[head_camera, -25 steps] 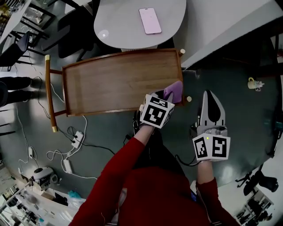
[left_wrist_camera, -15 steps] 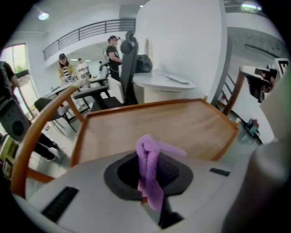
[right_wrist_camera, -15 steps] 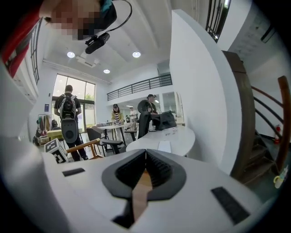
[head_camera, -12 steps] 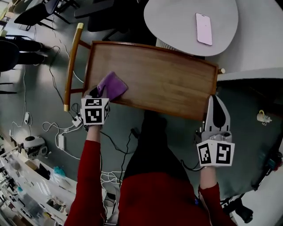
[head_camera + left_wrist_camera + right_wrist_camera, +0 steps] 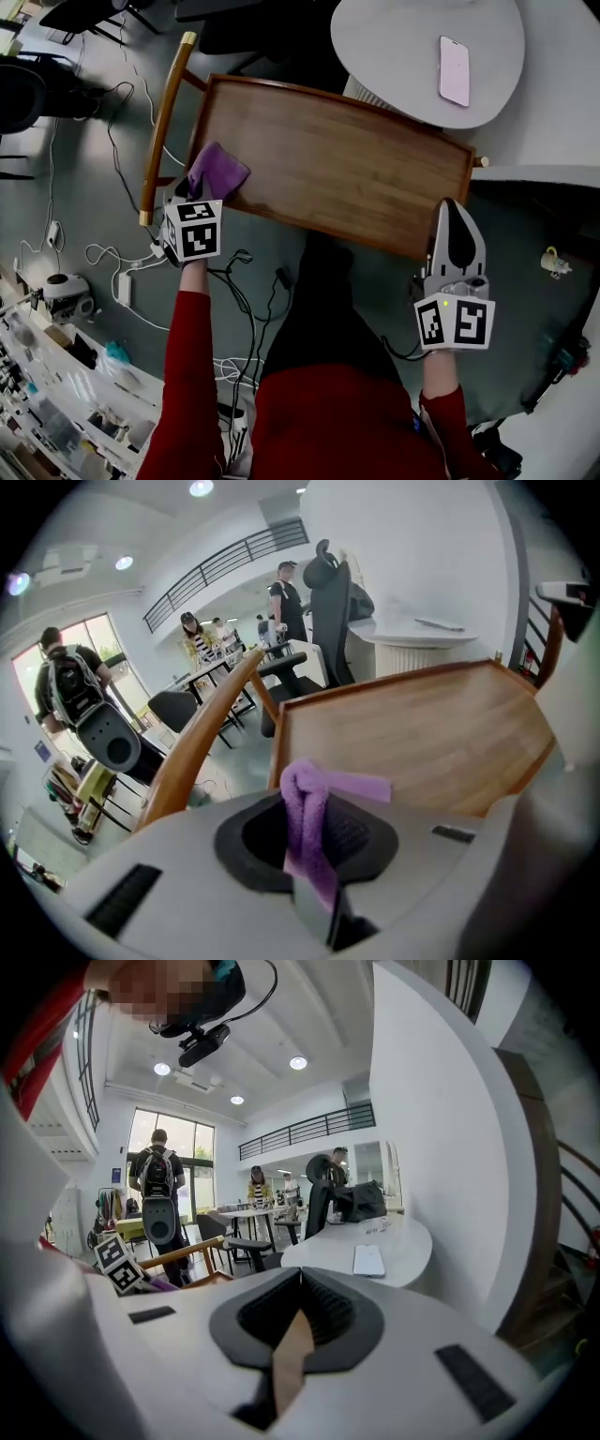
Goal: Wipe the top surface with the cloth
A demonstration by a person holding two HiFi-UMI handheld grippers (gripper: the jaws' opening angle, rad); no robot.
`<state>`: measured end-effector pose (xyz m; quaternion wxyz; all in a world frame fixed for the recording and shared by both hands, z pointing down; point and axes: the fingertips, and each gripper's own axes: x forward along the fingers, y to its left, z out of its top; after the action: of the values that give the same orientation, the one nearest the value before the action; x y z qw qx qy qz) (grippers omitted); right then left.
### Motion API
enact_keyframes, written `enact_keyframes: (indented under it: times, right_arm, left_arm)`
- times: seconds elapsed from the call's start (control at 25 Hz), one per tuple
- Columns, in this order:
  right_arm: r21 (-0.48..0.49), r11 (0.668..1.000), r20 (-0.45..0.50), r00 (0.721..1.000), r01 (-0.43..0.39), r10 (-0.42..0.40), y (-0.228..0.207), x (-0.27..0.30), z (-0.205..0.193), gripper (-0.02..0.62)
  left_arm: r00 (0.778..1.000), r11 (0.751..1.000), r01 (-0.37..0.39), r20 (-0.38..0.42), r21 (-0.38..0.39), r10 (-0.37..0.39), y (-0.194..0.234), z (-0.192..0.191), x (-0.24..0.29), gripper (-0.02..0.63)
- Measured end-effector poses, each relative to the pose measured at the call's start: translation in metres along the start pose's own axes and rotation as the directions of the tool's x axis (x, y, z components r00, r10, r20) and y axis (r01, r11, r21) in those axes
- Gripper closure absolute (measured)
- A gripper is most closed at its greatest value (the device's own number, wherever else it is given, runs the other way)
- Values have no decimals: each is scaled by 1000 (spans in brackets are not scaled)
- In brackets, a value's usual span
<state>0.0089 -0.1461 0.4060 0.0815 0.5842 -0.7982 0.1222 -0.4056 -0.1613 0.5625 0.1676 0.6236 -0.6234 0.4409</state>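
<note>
Here, in the head view, the left gripper sits at 9 o'clock. The right gripper is at 4 o'clock, by the near right corner of the wooden top. Only the gripper views settle the jaws:

- **Left gripper view:** the jaws are pinched on a fold of the purple cloth.
- **Right gripper view:** the jaws are pressed together with nothing between them.

The cloth rests on the top's left end, touching the wood. Its pinched fold runs along the jaw line, away from the gripper. In the left gripper view a flat flap lies toward 3 o'clock.

The top is a rimmed rectangle. Its long axis runs about 10 to 4 o'clock in the head view, and a curved rail stands beyond its left end. Cables lie on the grey floor.

Farther off, at 1 o'clock, a phone lies on a round grey table. The left gripper view adds an office chair and a person with a backpack.
</note>
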Motion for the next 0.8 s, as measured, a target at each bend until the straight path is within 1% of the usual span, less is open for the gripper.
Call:
enact_keyframes:
  times: [0.08,0.12,0.16,0.2,0.24,0.32,0.36,0.48,0.56,0.64,0.72,0.8]
  right_arm:
    - [-1,1000,13,1000,11,-11,-2,-1,3,583]
    - [1,1000,20,1000,19,-19,-4,-2,4,583]
    - [2,1000,27,999,28,-28,-6,-4,6,583]
    - [4,999,35,999,37,-37,-8,-6,8,583]
    - [6,999,44,998,46,-46,-10,-7,10,583]
    - [10,998,68,996,59,-60,-14,-11,16,583]
    - [11,998,83,994,65,-66,-16,-13,20,583]
    - [12,996,136,987,84,-84,-22,-21,32,583]
    - [15,995,179,979,98,-100,-30,-34,45,582]
    - [17,993,225,967,119,-119,-40,-48,59,582]
    - [20,991,263,955,135,-136,-45,-62,70,583]
    - [30,990,287,947,140,-143,-45,-77,76,583]
  left_arm:
    - [999,999,-41,26,18,40,7,7,-4,549]
    - [997,999,-52,61,16,50,8,15,-10,551]
    - [992,999,-51,116,5,50,9,26,-17,550]
    - [981,999,-40,191,-12,42,8,41,-28,550]
    - [960,999,-26,277,-28,33,7,59,-40,551]
    - [899,999,-7,438,-36,22,5,99,-67,551]
    - [867,1000,-1,498,-29,15,3,118,-80,549]
    - [777,1000,29,630,-4,-20,-8,168,-117,549]
    - [714,998,66,698,10,-54,-23,199,-149,551]
    - [643,991,126,758,32,-106,-46,227,-179,549]
    - [575,975,208,796,81,-189,-79,245,-205,551]
    - [521,947,282,804,153,-285,-118,250,-229,549]
